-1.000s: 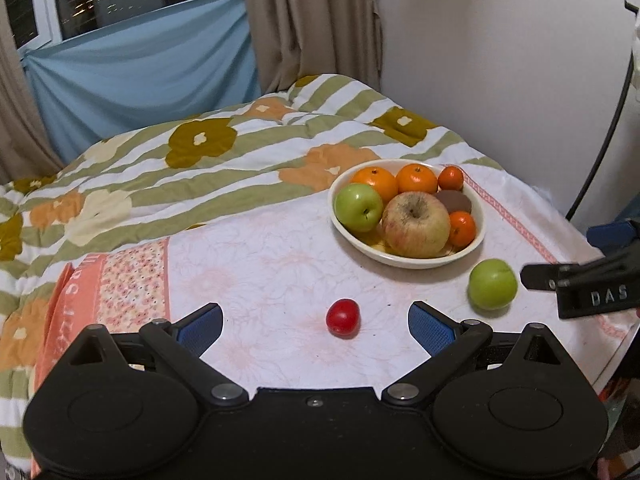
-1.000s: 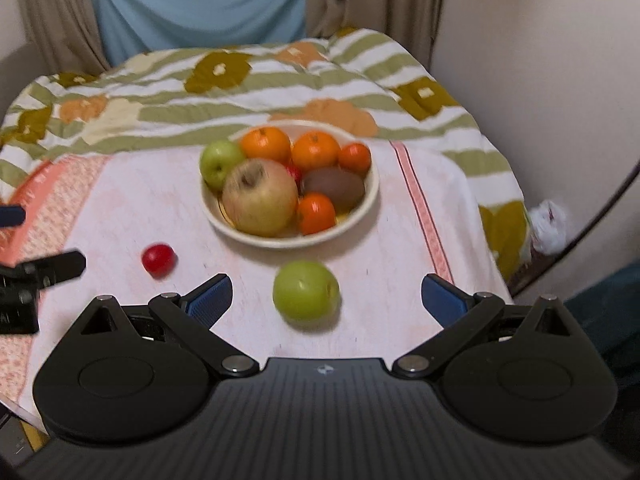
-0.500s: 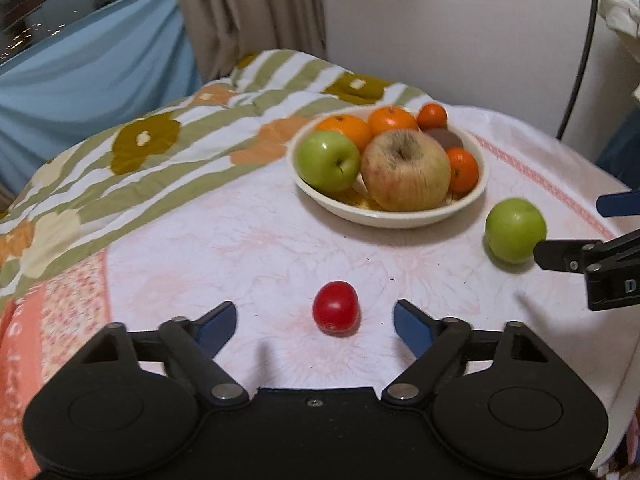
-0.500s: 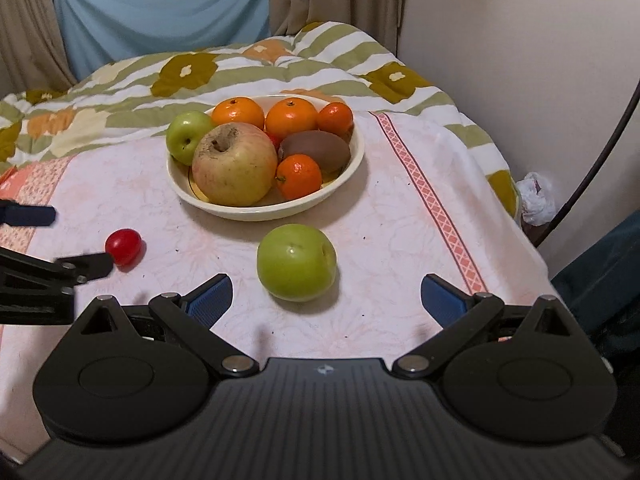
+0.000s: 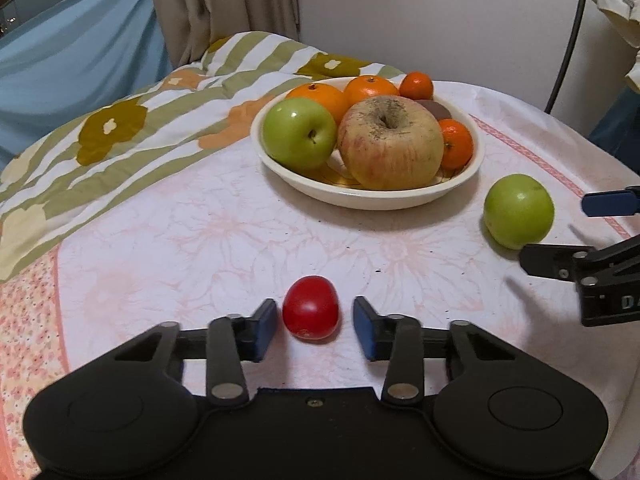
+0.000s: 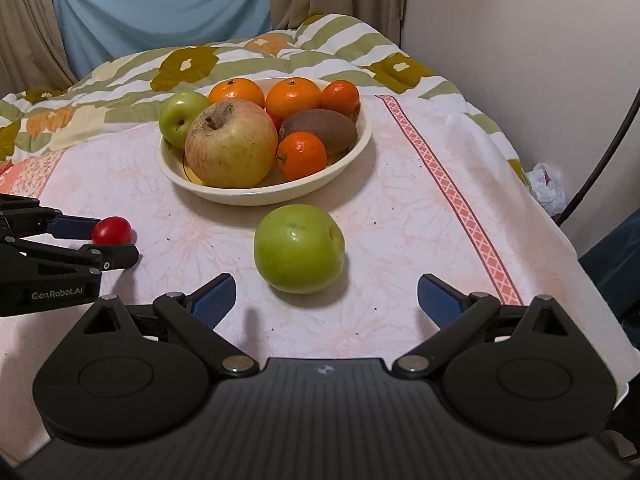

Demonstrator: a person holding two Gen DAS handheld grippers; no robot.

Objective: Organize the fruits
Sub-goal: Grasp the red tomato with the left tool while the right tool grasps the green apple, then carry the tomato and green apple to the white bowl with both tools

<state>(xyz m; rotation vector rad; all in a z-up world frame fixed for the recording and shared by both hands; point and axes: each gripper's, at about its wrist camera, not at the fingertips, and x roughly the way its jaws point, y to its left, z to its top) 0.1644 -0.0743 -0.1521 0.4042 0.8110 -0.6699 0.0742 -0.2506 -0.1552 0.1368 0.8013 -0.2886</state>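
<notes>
A small red tomato (image 5: pixel 311 307) lies on the pale cloth between the pads of my left gripper (image 5: pixel 315 326); the jaws are narrowed around it with small gaps on both sides. It also shows in the right wrist view (image 6: pixel 111 230). A loose green apple (image 6: pixel 299 249) sits in front of my right gripper (image 6: pixel 325 298), which is wide open and just short of it. The apple shows at the right in the left wrist view (image 5: pixel 518 210). A cream bowl (image 6: pixel 344 162) behind holds a big apple, a green apple, several oranges and a kiwi.
The table carries a pink floral cloth (image 6: pixel 420 184) over a striped flowered quilt (image 6: pixel 120 80). A wall and a black cable (image 6: pixel 612 140) are on the right, where the table edge drops off. Curtains and a blue sheet hang behind.
My left gripper moved forward and down around the tomato and its jaws narrowed. My right gripper came closer to the loose green apple, still open.
</notes>
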